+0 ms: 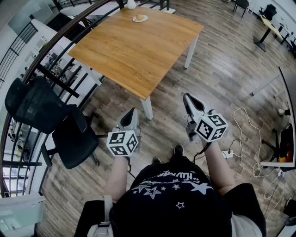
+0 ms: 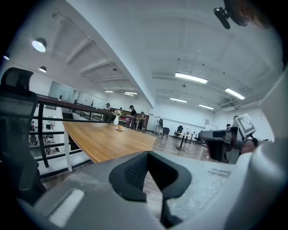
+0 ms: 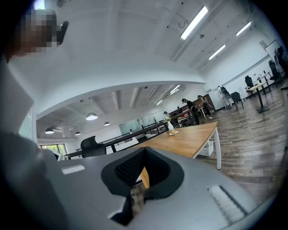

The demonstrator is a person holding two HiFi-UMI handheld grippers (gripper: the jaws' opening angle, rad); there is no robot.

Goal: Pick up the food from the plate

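Observation:
A small orange-brown piece of food (image 1: 139, 17) lies on a white plate (image 1: 144, 19) at the far edge of a wooden table (image 1: 134, 53). Both grippers hang over the floor well short of the table's near corner, far from the plate. My left gripper (image 1: 131, 114) and my right gripper (image 1: 187, 98) both point toward the table, jaws together, nothing between them. In the left gripper view the shut left gripper (image 2: 147, 156) faces the distant food (image 2: 120, 127). In the right gripper view the shut right gripper (image 3: 144, 153) faces the same food (image 3: 172, 131).
A white vase (image 1: 132, 4) stands just behind the plate. A black office chair (image 1: 51, 122) sits left of the table by a curved dark railing (image 1: 60, 41). Cables (image 1: 245, 134) and a desk edge (image 1: 289, 115) lie to the right. Wood floor surrounds the table.

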